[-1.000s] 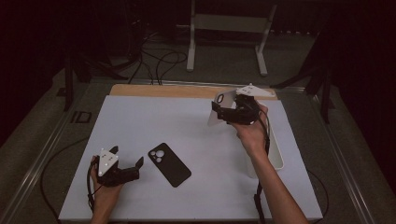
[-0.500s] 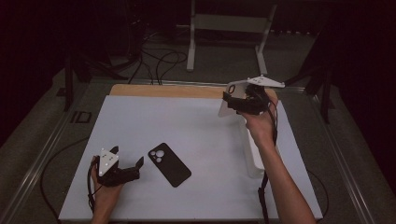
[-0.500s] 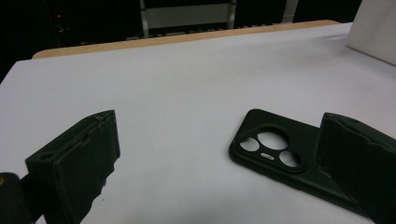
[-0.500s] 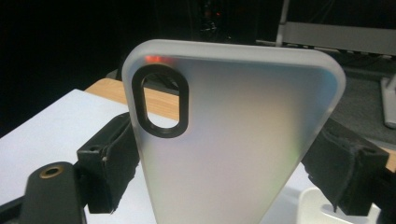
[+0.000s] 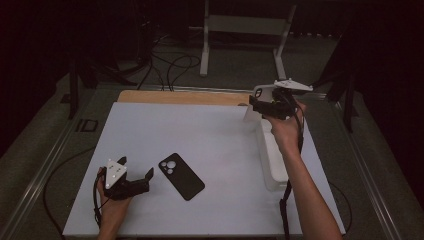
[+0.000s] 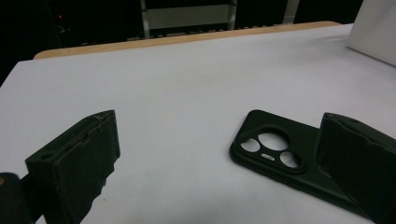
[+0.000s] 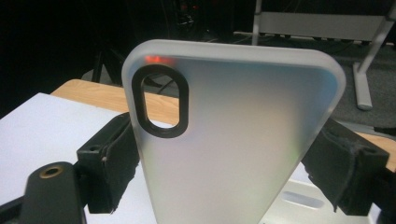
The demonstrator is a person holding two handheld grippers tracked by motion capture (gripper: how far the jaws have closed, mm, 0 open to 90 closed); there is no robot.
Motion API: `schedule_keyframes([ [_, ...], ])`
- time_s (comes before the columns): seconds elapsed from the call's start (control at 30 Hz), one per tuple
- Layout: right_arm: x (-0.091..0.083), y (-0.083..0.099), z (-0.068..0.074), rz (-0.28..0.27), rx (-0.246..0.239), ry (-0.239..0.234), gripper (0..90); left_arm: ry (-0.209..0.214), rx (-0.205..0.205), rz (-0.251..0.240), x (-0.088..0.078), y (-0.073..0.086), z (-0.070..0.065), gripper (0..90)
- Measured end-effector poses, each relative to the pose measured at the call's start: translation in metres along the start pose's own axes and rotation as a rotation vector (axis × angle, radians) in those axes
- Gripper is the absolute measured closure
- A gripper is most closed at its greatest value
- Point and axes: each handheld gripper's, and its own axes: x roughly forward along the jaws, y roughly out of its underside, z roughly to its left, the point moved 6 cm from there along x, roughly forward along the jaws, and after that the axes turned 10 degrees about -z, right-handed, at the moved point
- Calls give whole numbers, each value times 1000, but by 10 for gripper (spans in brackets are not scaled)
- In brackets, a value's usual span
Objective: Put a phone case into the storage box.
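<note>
A black phone case [image 5: 181, 176] lies camera-cutouts up on the white table [image 5: 200, 135], left of centre near the front. My left gripper [image 5: 145, 181] rests on the table just left of it, open, and in the left gripper view the black case [image 6: 280, 151] sits partly behind the right jaw of the gripper [image 6: 219, 163]. My right gripper [image 5: 256, 106] is raised at the far right, shut on a frosted white phone case [image 5: 253, 104]. In the right gripper view that frosted case [image 7: 243, 135] stands upright between the jaws, its oval camera hole at the upper left.
A long white tray [image 5: 272, 162] lies along the table's right side, under the right forearm. A wooden strip [image 5: 180, 97] borders the far edge. Beyond it stand a metal frame [image 5: 245, 25] and floor cables [image 5: 170, 65].
The right hand has carried the frosted case to the right and a little farther back, over the tray's far end. The left gripper and the black case have stayed put.
</note>
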Motion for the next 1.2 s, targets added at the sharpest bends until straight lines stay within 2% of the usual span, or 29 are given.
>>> schedule_keyframes([
  [0.93, 0, 11, -54, 51, 17, 153, 161, 0, 1, -1, 0, 0, -1, 7],
  [1.2, 4, 20, -62, 83, 6, 183, 161, 1, 2, -1, 0, 0, -2, 7],
])
